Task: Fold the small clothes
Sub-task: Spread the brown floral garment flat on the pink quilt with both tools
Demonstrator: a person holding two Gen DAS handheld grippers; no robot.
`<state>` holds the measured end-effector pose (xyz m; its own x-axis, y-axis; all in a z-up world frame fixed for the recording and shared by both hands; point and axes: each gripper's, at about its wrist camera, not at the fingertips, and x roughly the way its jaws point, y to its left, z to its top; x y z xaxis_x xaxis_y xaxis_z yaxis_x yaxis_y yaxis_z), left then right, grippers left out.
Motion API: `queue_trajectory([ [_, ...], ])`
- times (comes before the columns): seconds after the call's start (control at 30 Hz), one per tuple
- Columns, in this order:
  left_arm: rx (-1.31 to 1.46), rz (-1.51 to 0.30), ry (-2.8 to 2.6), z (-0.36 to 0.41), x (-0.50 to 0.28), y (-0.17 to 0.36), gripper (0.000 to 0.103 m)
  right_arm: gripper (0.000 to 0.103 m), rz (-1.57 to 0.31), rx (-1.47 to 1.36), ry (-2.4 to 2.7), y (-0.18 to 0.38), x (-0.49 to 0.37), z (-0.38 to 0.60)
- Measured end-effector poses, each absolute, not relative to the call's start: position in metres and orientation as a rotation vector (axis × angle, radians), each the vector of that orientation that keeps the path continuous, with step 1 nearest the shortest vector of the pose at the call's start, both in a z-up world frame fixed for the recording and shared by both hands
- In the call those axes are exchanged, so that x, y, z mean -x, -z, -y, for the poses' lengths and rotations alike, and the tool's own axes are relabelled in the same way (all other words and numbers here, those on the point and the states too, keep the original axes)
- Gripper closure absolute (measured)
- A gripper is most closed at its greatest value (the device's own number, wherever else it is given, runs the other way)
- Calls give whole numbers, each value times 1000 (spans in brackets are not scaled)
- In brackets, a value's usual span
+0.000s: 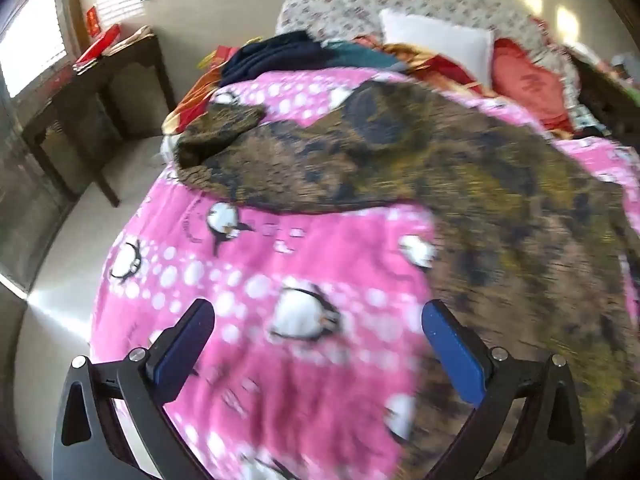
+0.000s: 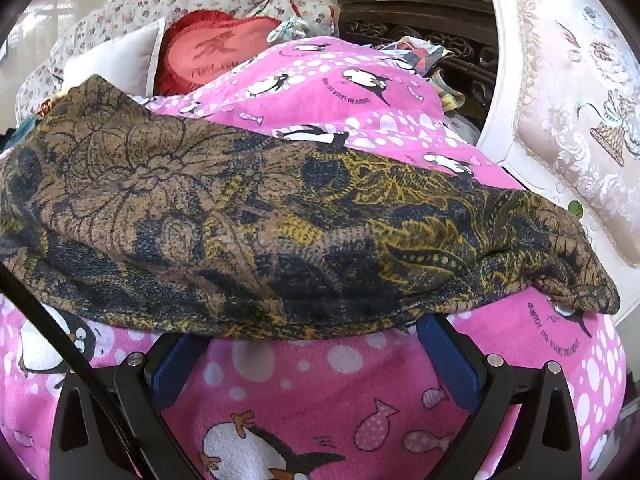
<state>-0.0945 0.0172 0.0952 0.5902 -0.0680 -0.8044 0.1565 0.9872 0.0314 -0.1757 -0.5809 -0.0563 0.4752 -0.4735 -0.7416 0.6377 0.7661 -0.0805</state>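
Hovering my left claw [image 1: 318, 322] spread wide over the pink penguin blanket [image 1: 256, 280], gripping nothing, right claw [image 2: 308, 334] spread apart, fingertips tucked under the brown patterned garment [image 2: 256, 216] on the bed

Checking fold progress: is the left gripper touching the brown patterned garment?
Apart. The left wrist view shows the left gripper open over the pink blanket, holding nothing; the brown garment lies beyond its fingertips.
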Motion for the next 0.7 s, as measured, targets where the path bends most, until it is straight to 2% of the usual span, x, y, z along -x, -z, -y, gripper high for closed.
queue_trajectory([
  [0.2, -112, -874, 191, 23, 128, -108, 0, 2, -903, -200, 579, 28, 188, 566],
  [0.47, -101, -869, 275, 61, 145, -100, 0, 1, -780, -176, 408, -75, 273, 471],
  [0.7, -148, -822, 280, 77, 160, -105, 0, 0, -743, -225, 178, -133, 313, 385],
])
